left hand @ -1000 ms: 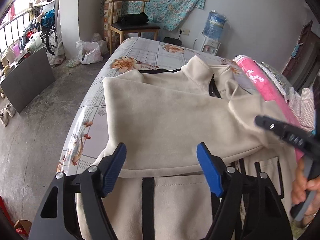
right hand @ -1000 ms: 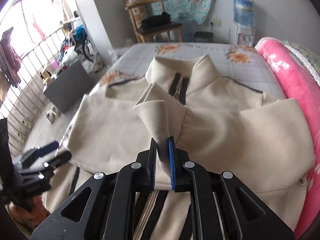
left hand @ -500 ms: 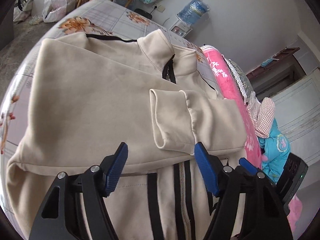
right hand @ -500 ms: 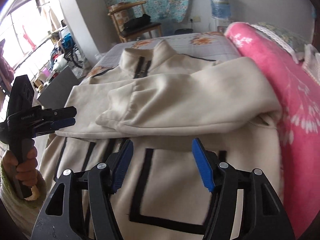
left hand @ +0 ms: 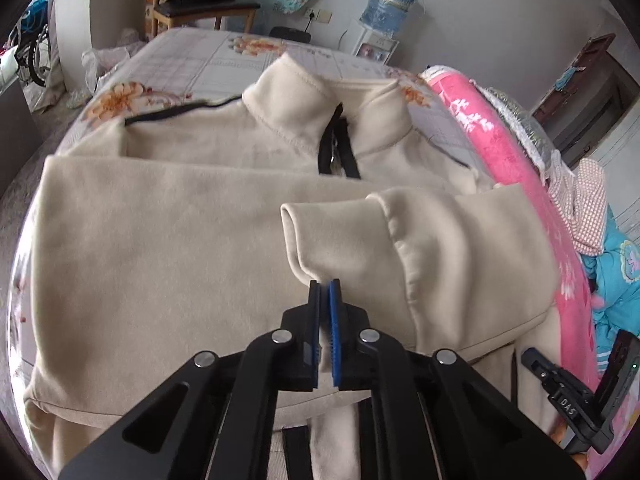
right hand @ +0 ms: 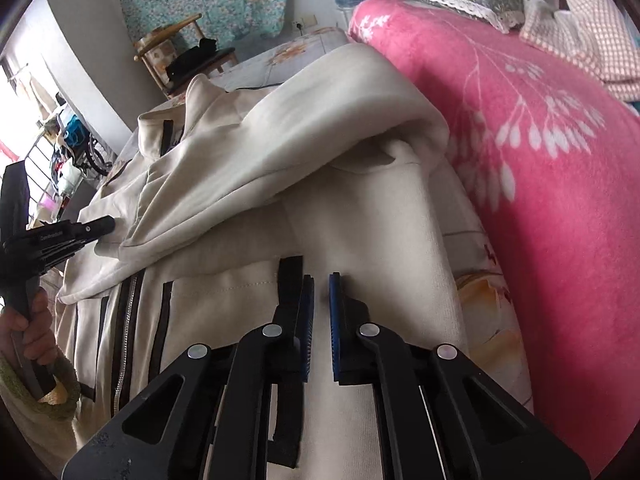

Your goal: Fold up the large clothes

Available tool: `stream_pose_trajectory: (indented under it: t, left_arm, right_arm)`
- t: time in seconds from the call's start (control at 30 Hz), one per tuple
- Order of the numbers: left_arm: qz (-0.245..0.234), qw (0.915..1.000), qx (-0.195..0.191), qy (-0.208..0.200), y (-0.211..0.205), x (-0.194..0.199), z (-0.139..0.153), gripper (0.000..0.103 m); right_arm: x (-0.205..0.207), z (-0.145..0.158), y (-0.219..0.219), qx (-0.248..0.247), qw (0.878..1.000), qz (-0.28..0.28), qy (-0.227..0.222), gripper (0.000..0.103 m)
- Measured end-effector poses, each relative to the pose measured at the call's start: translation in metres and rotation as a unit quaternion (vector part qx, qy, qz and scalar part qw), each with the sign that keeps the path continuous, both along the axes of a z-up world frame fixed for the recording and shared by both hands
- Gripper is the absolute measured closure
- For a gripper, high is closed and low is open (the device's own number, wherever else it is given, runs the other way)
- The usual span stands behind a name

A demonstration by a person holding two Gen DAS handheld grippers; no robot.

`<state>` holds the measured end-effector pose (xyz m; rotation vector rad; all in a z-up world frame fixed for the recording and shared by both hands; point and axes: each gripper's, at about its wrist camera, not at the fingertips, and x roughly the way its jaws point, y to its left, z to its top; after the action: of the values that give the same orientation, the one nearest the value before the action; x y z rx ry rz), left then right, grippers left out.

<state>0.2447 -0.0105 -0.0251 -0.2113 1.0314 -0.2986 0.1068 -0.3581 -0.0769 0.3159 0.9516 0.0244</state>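
left gripper [left hand: 324,285] low, level — pinching cuff [left hand: 320,240]

The left gripper [left hand: 324,282] is pinching shut low in the middle of its frame. The right gripper [right hand: 318,278] is nearly closed, gripping nothing. The left hand [right hand: 30,330] is holding its handle at the lower left.

We are counting one cream jacket [left hand: 172,248] on the bed [left hand: 208,64], with two sleeves folded across it. Beyond the bed we are seeing one wooden chair [left hand: 200,4] and one water bottle [left hand: 394,0]; beside it, one pink blanket [right hand: 540,152]. We are holding two grippers.
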Motion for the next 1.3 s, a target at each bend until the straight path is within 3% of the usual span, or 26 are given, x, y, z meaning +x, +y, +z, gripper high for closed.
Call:
stream_pose_trajectory:
  t: [0.2,0.33,0.4,0.53,0.67,0.8,0.9,0.93,1.0,1.1,1.17,1.3]
  left_arm:
    - [0.033,0.9934,-0.023,-0.107,0.035,-0.009,0.085,0.1]
    - [0.07,0.9877,-0.003,-0.14,0.07,-0.02,0.108,0.099]
    - [0.087,0.9879,0.019,-0.127,0.084,-0.02,0.097,0.099]
    - [0.109,0.9916,0.052,-0.046,0.107,-0.013,0.033,0.099]
    - [0.129,0.9907,0.042,0.008,0.124,-0.014,-0.015,0.099]
    - [0.131,0.9912,0.022,0.007,0.133,-0.021,-0.018,0.099]
    - [0.123,0.9919,0.029,0.006,0.13,-0.021,-0.016,0.099]
    - [0.121,0.9922,0.031,0.003,0.129,-0.021,-0.014,0.099]
    - [0.117,0.9925,0.037,-0.002,0.126,-0.023,-0.012,0.099]
    - [0.117,0.9921,0.046,-0.002,0.124,-0.023,-0.013,0.099]
    - [0.117,0.9918,0.053,-0.001,0.122,-0.024,-0.015,0.099]
    - [0.108,0.9916,0.07,-0.007,0.119,-0.026,-0.013,0.099]
  right_arm:
    - [-0.001,-0.002,-0.005,0.012,1.0,0.007,0.001,0.102]
    - [-0.002,-0.002,-0.005,0.012,1.0,0.008,-0.001,0.102]
    - [-0.003,-0.002,-0.005,0.013,1.0,0.008,-0.001,0.102]
    - [-0.001,-0.002,-0.003,0.009,1.0,0.009,-0.001,0.102]
    - [0.003,0.002,-0.002,0.012,1.0,0.009,0.01,0.102]
    - [0.003,0.026,-0.009,0.044,0.999,0.017,0.028,0.083]
    - [0.012,0.066,-0.019,0.052,0.998,0.033,-0.004,0.075]
    - [0.021,0.077,-0.023,0.053,0.998,0.036,-0.016,0.067]
    - [0.048,0.092,-0.034,0.056,0.997,0.034,-0.028,0.063]
    - [0.109,0.082,-0.05,0.061,0.998,0.019,-0.006,0.063]
    - [0.147,0.067,-0.058,0.074,0.997,0.006,0.018,0.069]
    - [0.207,0.034,-0.05,0.047,0.997,0.005,0.066,0.073]
